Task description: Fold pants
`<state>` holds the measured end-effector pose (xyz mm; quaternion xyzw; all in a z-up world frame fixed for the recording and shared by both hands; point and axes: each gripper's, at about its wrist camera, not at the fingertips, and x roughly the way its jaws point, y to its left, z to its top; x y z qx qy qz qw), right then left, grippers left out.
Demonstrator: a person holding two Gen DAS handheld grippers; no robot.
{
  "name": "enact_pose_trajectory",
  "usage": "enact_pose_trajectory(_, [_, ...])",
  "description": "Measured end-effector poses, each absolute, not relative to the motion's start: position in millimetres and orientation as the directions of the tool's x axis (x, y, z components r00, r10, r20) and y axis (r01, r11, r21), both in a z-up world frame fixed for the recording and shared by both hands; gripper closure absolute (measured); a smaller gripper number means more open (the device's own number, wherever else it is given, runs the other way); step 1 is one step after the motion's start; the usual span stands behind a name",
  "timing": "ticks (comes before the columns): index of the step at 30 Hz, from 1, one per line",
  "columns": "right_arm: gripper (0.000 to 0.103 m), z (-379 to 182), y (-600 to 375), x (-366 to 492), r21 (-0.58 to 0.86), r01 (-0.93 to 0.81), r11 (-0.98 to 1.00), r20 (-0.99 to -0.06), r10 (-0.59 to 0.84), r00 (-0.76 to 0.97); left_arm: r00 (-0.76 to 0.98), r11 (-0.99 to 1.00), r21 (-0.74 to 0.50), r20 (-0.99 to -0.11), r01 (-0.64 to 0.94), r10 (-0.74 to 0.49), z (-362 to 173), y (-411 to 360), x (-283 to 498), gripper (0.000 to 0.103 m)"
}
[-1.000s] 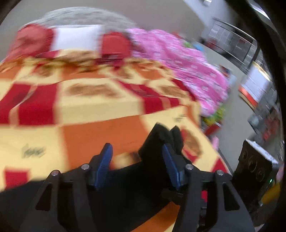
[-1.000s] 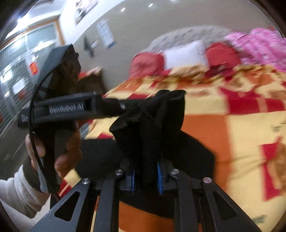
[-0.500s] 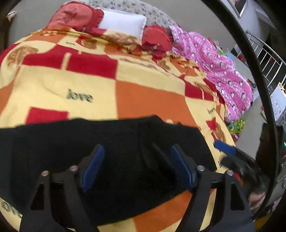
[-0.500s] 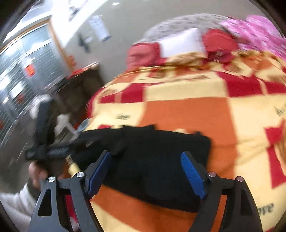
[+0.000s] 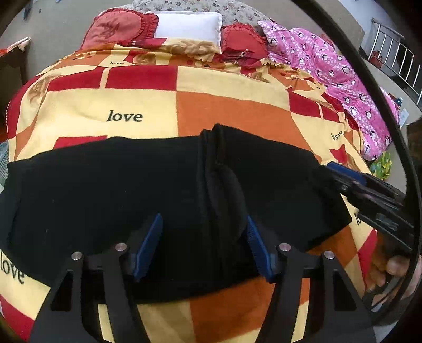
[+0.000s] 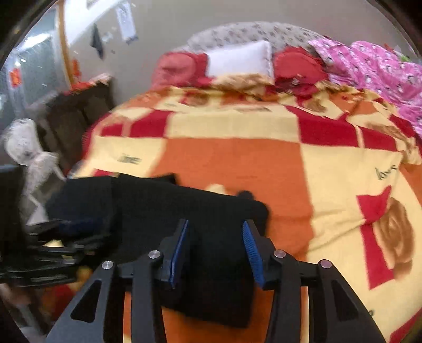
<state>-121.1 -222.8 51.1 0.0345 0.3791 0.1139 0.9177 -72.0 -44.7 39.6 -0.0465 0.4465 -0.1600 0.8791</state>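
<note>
Black pants (image 5: 126,190) lie folded flat across the near edge of the bed, with a raised fold ridge (image 5: 219,168) running front to back. My left gripper (image 5: 204,246) is open, its blue pads on either side of the ridge just above the cloth. My right gripper (image 6: 215,248) is open over the right end of the pants (image 6: 216,211). The right gripper also shows in the left wrist view (image 5: 369,190) at the pants' right edge, and the left gripper shows in the right wrist view (image 6: 66,237) at the left.
The bed carries a red, orange and yellow checked blanket (image 5: 226,105). Red pillows (image 5: 118,29) and a white pillow (image 5: 190,25) lie at the head, a pink quilt (image 5: 343,71) along the right side. A dark cabinet (image 6: 81,113) stands left of the bed.
One second ago my right gripper was shut on a bunched end of the pants held up. It has let go, and the pants now lie flat. Both grippers hover open over them.
</note>
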Motion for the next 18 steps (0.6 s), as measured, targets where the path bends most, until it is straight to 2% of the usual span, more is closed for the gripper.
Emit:
enact_pose_trajectory(3, [0.059,40,-204,-125,0.134,-0.245,0.960,-0.714,0.265,0.648,0.559,0.944,-0.247,-0.762,0.217,-0.328,39,-43,-71,0.040])
enact_pose_trajectory(5, [0.059,27,-194,-121,0.091,-0.245,0.965,-0.739,0.231,0.633,0.562,0.945,-0.252,-0.759,0.210,-0.328,39,-43,-72,0.040])
enact_pose_trajectory(9, [0.057,37,-186,-123,0.079,-0.246,0.966,-0.733,0.224,0.642,0.567,0.947,-0.262,-0.759,0.186,-0.321,44,-35,-77,0.040])
enact_pose_trajectory(12, [0.048,46,-178,-125,0.112,-0.280,0.953,-0.719,0.273,0.640,0.577,0.950,-0.269,-0.755,0.158,-0.310,47,-25,-81,0.041])
enact_pose_trajectory(18, [0.045,52,-154,-122,0.131,-0.326,0.936,-0.709,0.319,0.629,0.623,0.971,-0.207,-0.745,0.123,-0.238,55,-12,-91,0.040])
